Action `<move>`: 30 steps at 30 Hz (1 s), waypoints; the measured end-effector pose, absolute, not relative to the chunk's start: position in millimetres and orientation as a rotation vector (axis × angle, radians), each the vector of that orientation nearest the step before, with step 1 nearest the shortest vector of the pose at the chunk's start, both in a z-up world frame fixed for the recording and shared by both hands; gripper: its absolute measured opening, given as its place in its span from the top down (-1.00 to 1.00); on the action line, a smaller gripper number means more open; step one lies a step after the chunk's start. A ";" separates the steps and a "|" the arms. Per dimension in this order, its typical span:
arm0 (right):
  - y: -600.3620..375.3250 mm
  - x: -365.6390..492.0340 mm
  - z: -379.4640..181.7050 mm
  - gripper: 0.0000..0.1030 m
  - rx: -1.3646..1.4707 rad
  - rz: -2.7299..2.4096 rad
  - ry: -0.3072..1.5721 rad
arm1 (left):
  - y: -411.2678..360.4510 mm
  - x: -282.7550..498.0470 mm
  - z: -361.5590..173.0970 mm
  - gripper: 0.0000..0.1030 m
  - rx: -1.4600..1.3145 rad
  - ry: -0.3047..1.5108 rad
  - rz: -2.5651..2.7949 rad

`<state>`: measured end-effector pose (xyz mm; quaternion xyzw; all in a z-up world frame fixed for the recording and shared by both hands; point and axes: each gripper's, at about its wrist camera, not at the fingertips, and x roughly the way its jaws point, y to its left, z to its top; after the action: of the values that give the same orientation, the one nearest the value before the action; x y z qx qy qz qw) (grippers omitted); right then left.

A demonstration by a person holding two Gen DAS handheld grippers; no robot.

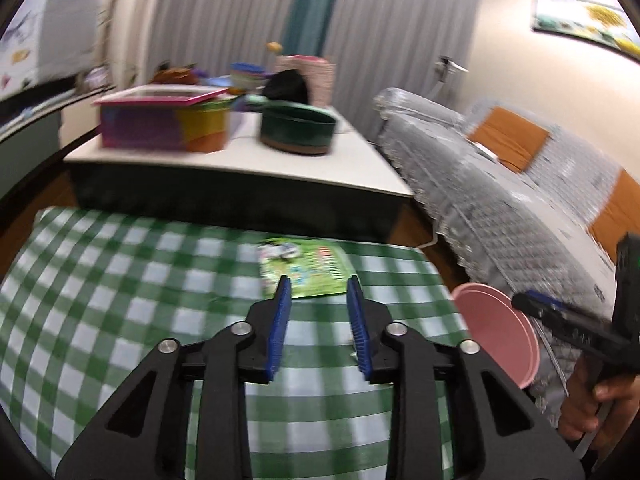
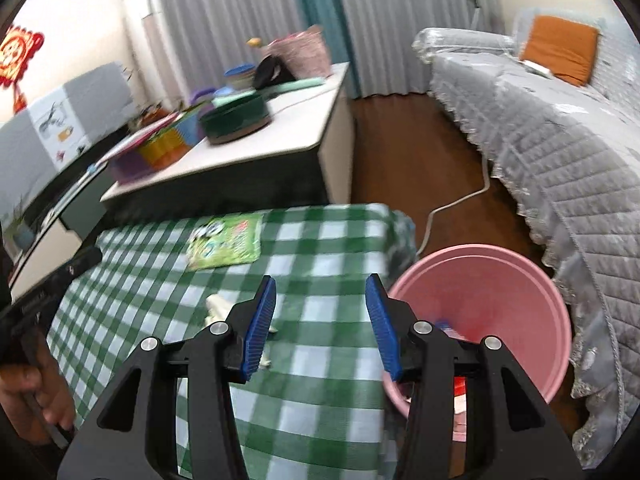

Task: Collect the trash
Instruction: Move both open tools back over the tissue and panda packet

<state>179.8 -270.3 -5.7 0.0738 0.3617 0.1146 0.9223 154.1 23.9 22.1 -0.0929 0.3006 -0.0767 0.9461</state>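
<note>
A flat green snack packet (image 1: 304, 266) lies on the green-checked tablecloth (image 1: 120, 280) near its far edge; it also shows in the right wrist view (image 2: 226, 242). My left gripper (image 1: 318, 286) is open and empty, its tips just short of the packet. A crumpled white paper scrap (image 2: 218, 308) lies on the cloth beside my right gripper's left finger. My right gripper (image 2: 320, 286) is open and empty, over the cloth's right edge. A pink bin (image 2: 480, 304) stands on the floor right of the table, with some trash inside; its rim shows in the left wrist view (image 1: 496, 332).
A grey quilted sofa (image 2: 560, 152) with orange cushions runs along the right. A white low table (image 1: 240, 160) behind holds a dark green pot (image 1: 298, 128), coloured boxes and a basket. A white cable (image 2: 452, 204) lies on the wood floor.
</note>
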 end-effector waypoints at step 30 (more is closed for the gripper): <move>-191.8 212.0 -66.8 0.89 -0.154 0.347 0.879 | 35.8 245.4 -53.7 0.55 -0.252 0.745 -0.133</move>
<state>212.0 -191.8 -66.8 -0.0739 0.4231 0.1671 0.8875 245.4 35.8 -53.7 -0.1225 0.3629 -0.0646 0.9215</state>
